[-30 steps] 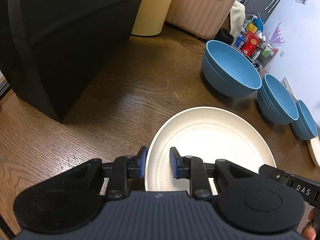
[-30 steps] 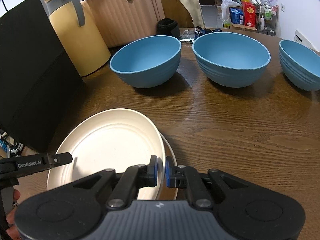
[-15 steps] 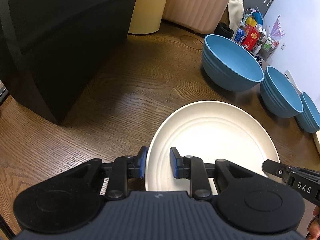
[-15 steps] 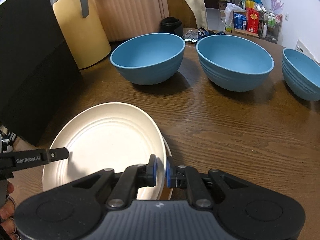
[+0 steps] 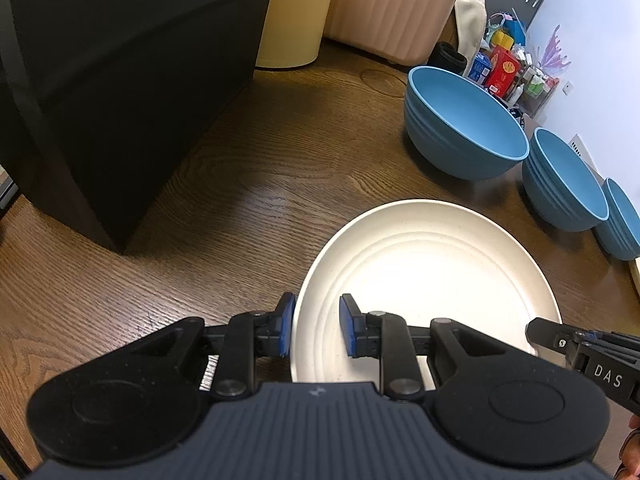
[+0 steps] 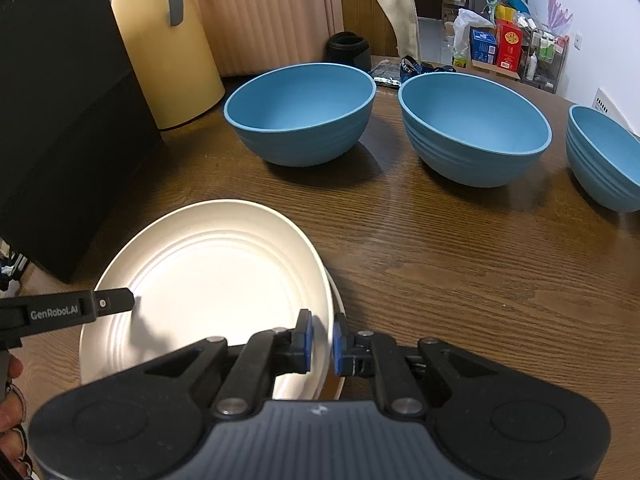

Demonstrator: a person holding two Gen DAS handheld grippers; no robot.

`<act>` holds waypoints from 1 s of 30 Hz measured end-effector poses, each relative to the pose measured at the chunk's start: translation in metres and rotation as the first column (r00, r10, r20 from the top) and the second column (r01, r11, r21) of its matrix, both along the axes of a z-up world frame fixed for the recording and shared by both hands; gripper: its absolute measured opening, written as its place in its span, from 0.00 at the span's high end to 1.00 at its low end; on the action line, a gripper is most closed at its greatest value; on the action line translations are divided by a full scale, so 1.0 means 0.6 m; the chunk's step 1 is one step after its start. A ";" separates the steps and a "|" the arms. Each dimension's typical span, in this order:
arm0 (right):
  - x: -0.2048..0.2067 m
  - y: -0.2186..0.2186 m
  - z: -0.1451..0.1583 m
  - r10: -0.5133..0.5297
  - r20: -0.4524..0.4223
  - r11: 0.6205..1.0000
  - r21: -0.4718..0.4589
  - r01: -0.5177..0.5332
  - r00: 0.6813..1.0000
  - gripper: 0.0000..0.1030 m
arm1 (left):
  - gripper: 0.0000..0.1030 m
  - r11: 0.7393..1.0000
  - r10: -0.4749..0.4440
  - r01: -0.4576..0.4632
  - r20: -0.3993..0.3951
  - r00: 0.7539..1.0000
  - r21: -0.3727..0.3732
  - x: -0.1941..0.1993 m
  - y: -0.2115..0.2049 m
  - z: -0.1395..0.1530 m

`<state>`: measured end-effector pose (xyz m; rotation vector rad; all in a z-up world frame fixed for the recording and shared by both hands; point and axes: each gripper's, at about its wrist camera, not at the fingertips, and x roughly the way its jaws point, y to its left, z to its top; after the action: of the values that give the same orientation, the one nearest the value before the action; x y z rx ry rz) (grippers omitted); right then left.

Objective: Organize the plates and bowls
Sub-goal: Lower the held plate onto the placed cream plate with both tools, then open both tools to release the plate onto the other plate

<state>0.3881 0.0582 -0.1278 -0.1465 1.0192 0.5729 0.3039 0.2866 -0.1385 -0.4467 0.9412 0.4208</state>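
Note:
A cream plate (image 5: 424,280) lies on the wooden table, on top of another cream plate whose rim (image 6: 338,304) shows at its right edge. My left gripper (image 5: 314,330) straddles the top plate's left rim with its jaws a little apart. My right gripper (image 6: 320,340) has its jaws slightly parted around the top plate's right rim. Three blue bowls stand in a row beyond: near (image 6: 300,114), middle (image 6: 476,124) and far right (image 6: 604,152). They also show in the left wrist view (image 5: 464,128).
A large black box (image 5: 112,80) stands at the left. A yellow jug (image 6: 172,52) and a pink ribbed suitcase (image 6: 268,16) stand behind the bowls. A small black cup (image 6: 347,50) and clutter sit at the back.
Both grippers and the top plate have come down and forward slightly. The right gripper's jaws have parted a little around the plate rim.

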 end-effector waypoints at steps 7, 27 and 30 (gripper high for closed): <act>0.000 0.004 -0.001 0.001 -0.001 1.000 -0.012 -0.001 1.000 0.89 | 0.76 1.000 -0.004 0.004 -0.007 1.000 0.007 0.001 0.000 0.001; -0.004 0.019 0.001 -0.010 -0.012 0.998 -0.066 0.009 1.000 0.83 | 0.75 0.999 -0.042 0.043 -0.038 0.998 0.033 0.007 -0.003 0.004; -0.004 0.017 0.001 -0.021 -0.019 0.998 -0.063 0.019 1.000 0.84 | 0.75 0.998 -0.046 0.048 -0.039 0.998 0.033 0.007 -0.003 0.005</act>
<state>0.3859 0.0685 -0.1269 -0.1861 1.0570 0.5253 0.3080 0.2849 -0.1354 -0.3859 0.9780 0.4031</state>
